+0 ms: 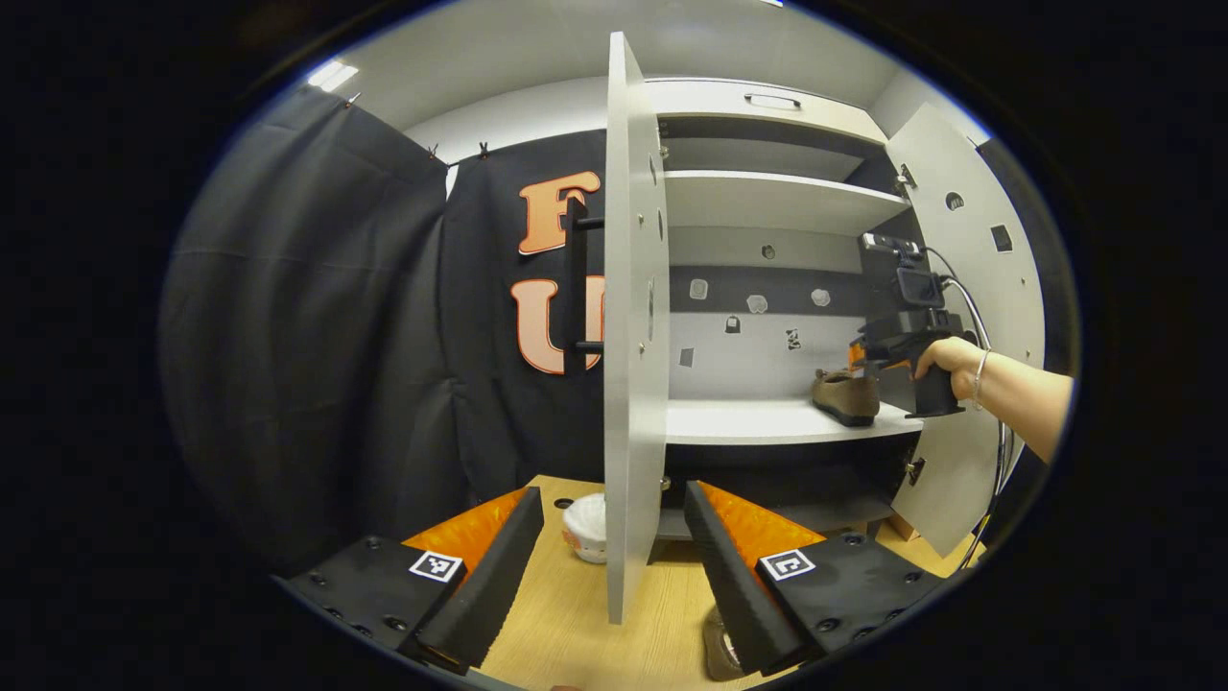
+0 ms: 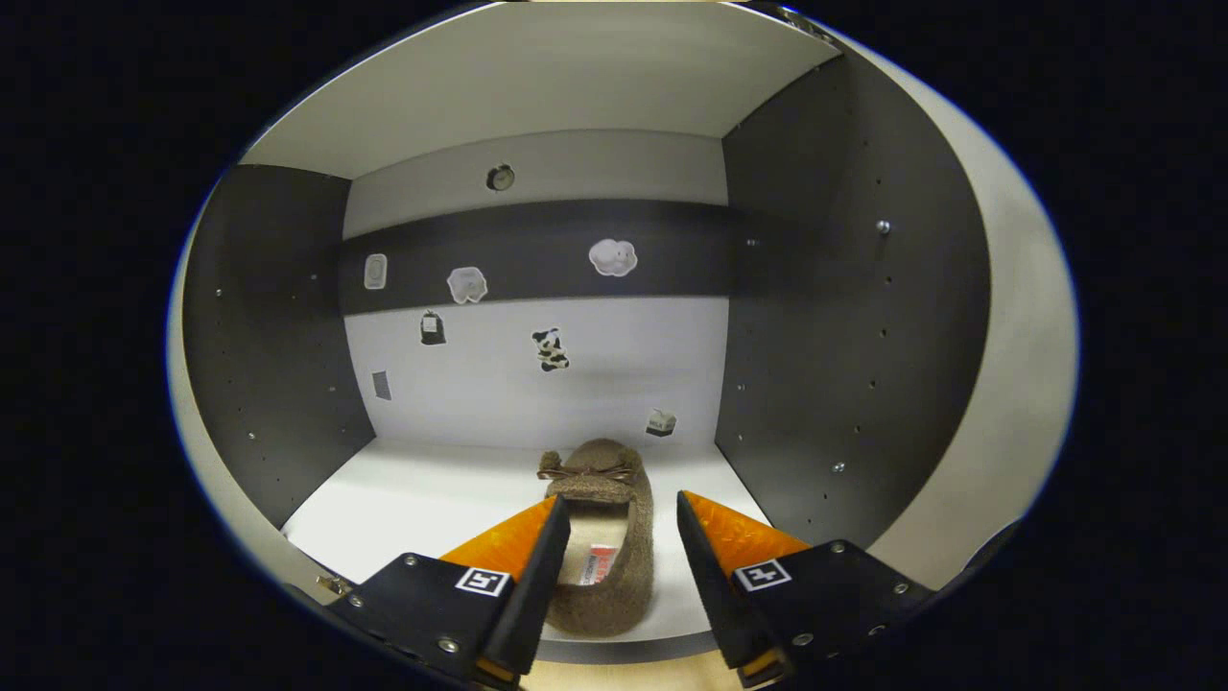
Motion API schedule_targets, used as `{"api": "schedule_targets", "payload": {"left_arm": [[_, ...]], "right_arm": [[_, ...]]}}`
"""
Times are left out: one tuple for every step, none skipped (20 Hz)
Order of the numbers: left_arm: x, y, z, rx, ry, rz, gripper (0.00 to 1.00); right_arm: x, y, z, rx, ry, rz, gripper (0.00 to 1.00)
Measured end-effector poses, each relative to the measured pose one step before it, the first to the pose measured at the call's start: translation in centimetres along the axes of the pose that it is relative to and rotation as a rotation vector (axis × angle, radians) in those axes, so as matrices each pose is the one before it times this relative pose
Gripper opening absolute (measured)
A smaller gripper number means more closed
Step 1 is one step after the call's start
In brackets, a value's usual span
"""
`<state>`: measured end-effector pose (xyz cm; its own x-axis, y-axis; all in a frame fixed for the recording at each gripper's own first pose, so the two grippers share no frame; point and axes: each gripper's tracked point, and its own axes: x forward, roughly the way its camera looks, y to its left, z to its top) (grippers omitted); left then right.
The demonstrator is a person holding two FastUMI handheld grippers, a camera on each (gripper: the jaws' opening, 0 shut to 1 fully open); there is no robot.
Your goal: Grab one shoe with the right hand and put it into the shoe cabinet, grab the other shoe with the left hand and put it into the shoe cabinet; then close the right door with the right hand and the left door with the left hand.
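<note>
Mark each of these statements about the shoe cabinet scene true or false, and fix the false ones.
1. A brown shoe lies on a white cabinet shelf. True.
2. The right gripper is clamped on the shoe. False: its jaws stand open, apart from the shoe's sides.
3. Both cabinet doors are closed. False: the left door and right door stand open.
4. The left gripper is open and holds nothing. True.
5. The shoe has a bow on its toe. True.

Even, fairly bright overhead light, a ceiling lamp (image 1: 331, 74) glaring at upper left in the left gripper view; soft shadow under the shoe (image 2: 600, 537) on its shelf (image 2: 422, 499); fisheye bends cabinet edges; focus sharp.
</note>
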<state>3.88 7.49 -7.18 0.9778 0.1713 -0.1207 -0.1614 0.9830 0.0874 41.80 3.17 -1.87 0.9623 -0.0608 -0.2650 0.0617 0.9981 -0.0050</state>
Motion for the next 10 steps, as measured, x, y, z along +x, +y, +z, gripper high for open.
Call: {"api": "schedule_targets", "payload": {"left_arm": [[-0.128,-0.329,-0.212,-0.00267,-0.00089,-0.01107,0.96],[-0.141,-0.27,-0.179,-0.00263,-0.00015,-0.00863,0.96],[-0.169,-0.18,-0.322,-0.00214,0.00338,-0.00434,0.96],[-0.212,-0.193,-0.294,-0.00254,0.00583,-0.00288,0.97],[-0.213,-0.152,-0.383,-0.00283,0.00949,-0.00179,0.97],[-0.217,-0.293,-0.356,-0.00565,0.00614,-0.0057,0.96],[-0.128,-0.328,-0.485,-0.00729,0.00461,-0.00818,0.96],[-0.021,-0.397,-0.644,-0.00548,0.01227,-0.00837,0.97],[-0.025,-0.477,-1.046,-0.00565,0.02048,-0.00993,0.96],[0.05,-0.51,-0.82,-0.00163,0.02204,-0.0124,0.96]], "right_arm": [[-1.079,0.274,0.254,-0.00251,-0.01908,0.00968,0.74],[-1.052,0.277,0.142,0.00526,-0.01601,0.0103,0.82],[-1.104,0.162,0.013,0.00938,-0.01086,0.00947,0.86],[-1.223,0.177,-0.023,0.00736,-0.01029,0.01049,0.92],[-1.303,-0.024,-0.002,0.00362,-0.01331,0.00721,0.93],[-1.277,-0.135,0.013,-0.00068,-0.01417,0.00306,0.93],[-1.299,-0.184,0.166,-0.00232,-0.01965,-0.00042,0.93],[-1.344,-0.358,0.218,-0.00814,-0.01806,-0.00294,0.93],[-1.352,-0.293,0.096,-0.01006,-0.01284,-0.00242,0.93],[-1.372,-0.364,0.147,-0.00807,-0.01101,-0.00118,0.93]]}}
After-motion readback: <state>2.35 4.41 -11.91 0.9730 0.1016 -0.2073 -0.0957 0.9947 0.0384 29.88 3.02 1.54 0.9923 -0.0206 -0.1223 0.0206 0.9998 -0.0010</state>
